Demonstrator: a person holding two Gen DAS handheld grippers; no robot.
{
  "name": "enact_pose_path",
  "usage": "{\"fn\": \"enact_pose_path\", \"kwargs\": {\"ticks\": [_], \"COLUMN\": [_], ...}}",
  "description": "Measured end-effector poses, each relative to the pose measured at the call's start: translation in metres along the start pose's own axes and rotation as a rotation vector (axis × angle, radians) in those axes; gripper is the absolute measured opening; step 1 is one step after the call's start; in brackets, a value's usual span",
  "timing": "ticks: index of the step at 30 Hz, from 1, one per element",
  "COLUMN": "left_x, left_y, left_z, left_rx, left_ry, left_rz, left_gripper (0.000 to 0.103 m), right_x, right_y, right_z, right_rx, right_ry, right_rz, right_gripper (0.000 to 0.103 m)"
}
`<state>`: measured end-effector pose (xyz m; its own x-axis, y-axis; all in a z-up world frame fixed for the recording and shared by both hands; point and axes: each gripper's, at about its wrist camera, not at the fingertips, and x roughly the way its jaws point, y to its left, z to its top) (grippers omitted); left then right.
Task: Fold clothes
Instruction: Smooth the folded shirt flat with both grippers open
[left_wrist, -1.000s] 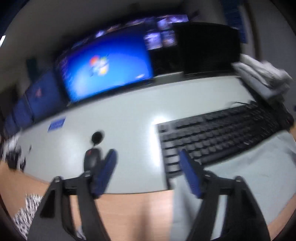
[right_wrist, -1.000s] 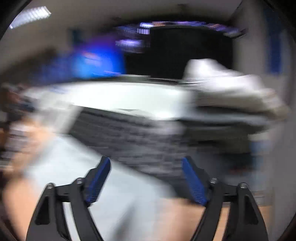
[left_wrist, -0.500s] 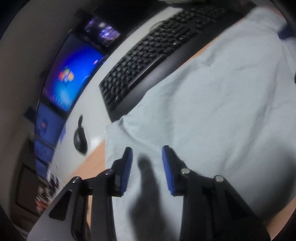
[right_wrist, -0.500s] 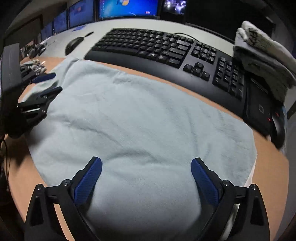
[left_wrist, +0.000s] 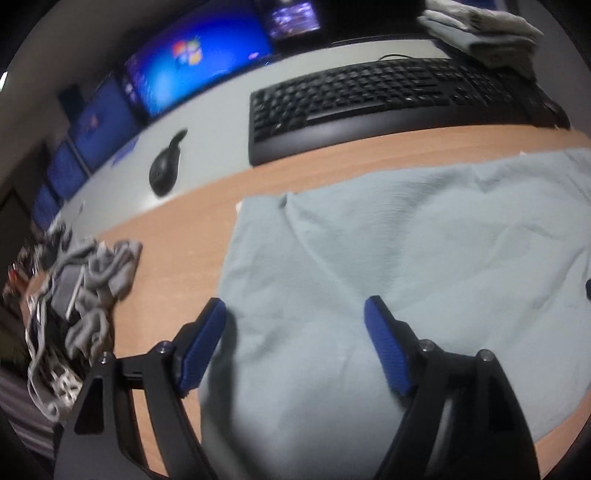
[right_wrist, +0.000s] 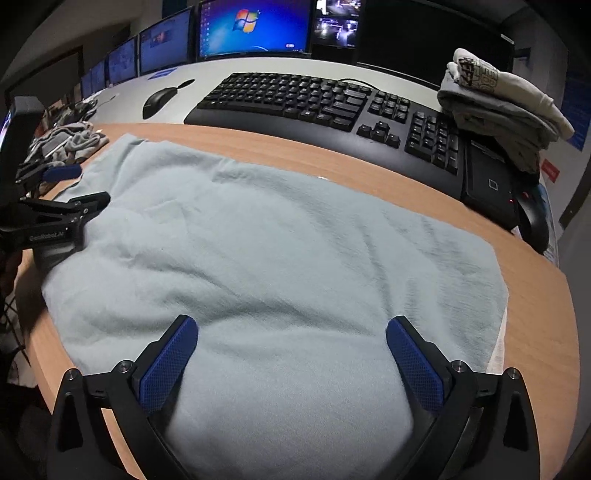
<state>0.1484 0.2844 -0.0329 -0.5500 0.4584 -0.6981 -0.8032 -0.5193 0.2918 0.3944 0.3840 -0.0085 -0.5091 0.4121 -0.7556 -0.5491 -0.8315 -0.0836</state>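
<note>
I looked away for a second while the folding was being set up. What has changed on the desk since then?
Both grippers tipped down from the monitors to the pale blue-grey cloth on the wooden desk. The left gripper pinched nearly shut, then its jaws reopened, gripping nothing. The right gripper opened wider, also empty. The cloth lies spread flat; the black keyboard stayed put.

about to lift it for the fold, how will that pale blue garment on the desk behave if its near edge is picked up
The pale blue garment is probably floppy: it lies flat with soft wrinkles, so it should drape and sag. It looks thin, likely light. Its fuzzy-looking surface suggests the pads will grip rather than slip.
</note>
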Motion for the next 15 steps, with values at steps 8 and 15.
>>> {"fn": "enact_pose_path", "kwargs": {"ticks": [8, 15], "left_x": [-0.049, -0.02], "left_y": [-0.001, -0.019], "left_z": [-0.012, -0.023], "left_rx": [-0.014, 0.036], "left_ry": [-0.125, -0.062], "left_rz": [-0.065, -0.139], "left_gripper": [0.102, 0.103], "right_x": [-0.001, -0.001], "right_y": [0.0, 0.0], "right_z": [-0.001, -0.001], "right_rx": [0.003, 0.005], "right_ry": [-0.001, -0.002], "right_rz": [0.0, -0.003], "right_gripper": [0.102, 0.102]}}
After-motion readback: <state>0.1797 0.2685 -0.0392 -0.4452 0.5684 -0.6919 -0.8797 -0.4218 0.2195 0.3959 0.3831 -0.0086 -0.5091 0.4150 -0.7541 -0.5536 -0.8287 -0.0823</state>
